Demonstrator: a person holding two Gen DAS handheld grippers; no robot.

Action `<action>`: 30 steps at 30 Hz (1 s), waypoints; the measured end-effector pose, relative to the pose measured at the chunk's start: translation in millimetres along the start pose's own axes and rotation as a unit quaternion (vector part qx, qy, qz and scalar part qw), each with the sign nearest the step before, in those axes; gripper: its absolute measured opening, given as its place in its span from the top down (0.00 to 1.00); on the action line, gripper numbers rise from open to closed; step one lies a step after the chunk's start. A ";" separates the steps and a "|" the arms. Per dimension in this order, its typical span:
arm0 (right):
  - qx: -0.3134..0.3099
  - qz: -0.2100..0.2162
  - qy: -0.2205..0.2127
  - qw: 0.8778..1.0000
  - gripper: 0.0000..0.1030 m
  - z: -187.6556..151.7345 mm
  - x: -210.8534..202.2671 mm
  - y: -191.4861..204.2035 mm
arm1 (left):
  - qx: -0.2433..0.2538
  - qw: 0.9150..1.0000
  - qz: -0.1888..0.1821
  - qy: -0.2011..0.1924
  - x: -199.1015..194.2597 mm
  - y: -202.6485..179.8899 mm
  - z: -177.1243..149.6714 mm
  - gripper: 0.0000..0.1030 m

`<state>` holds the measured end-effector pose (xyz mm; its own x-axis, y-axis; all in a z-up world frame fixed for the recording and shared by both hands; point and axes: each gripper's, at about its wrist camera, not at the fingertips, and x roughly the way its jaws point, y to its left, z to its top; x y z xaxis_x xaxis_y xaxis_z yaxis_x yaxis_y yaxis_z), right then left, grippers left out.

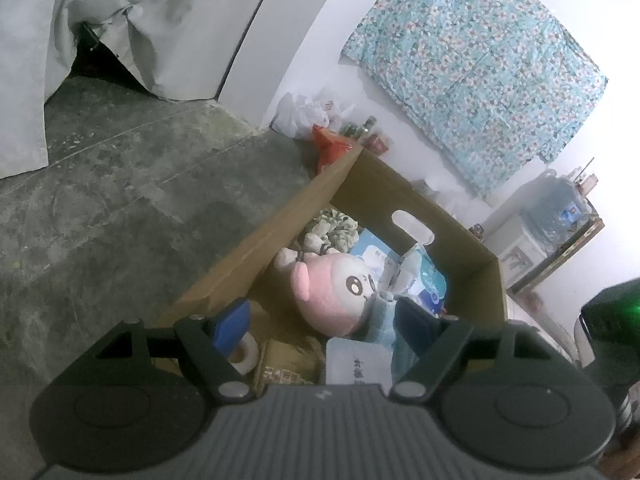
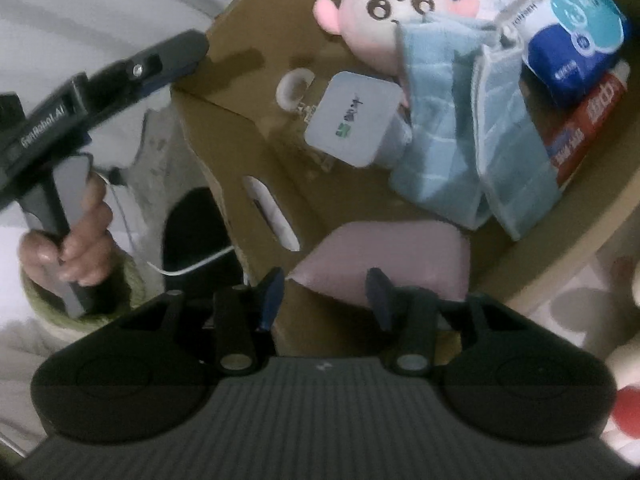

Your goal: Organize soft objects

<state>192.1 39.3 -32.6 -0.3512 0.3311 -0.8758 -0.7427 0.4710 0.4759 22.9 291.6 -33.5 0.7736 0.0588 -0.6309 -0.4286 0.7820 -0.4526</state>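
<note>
Box [image 2: 224, 128] is clearly the drop spot, everything soft is getting piled into it. Going left to right in the right wrist view: the left gripper [image 2: 176, 54] is held off at the box's outer corner by a hand [image 2: 76, 240], jaws wide apart with nothing in them, parked out of the way I'd guess so the other one has room. Next a small white packet [image 2: 354, 118] sits flat on the box floor, with the pink plush [image 2: 384, 12] behind it up against the far wall. A blue towel [image 2: 472, 136] is slumped over the plush's edge and leans on a wet wipes pack [image 2: 580, 36] in the right corner. Right gripper [image 2: 326, 296] has its jaws parted with a pink cushion [image 2: 384, 256] lying just past the tips, not pinched, so it looks freshly dropped in the near end where there was still bare cardboard
</note>
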 end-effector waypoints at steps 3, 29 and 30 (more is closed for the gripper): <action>0.004 0.003 0.008 1.000 0.55 5.8 4.8 1.1 | 0.002 1.000 -0.003 0.000 -1.0 -1.2 0.0 0.22; 0.122 0.026 -0.022 0.992 0.25 16.0 -7.9 -16.1 | 0.011 1.000 -0.015 -0.009 -12.4 -13.9 -3.8 0.22; 0.128 0.027 -0.019 0.991 0.24 11.9 -13.3 -13.8 | 0.010 1.000 -0.015 -0.010 -13.3 -14.0 -3.2 0.22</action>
<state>213.8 38.1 -26.6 -0.3609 0.3893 -0.8475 -0.5526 0.6427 0.5306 17.1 278.0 -20.7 0.7956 0.0469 -0.6040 -0.3948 0.7964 -0.4582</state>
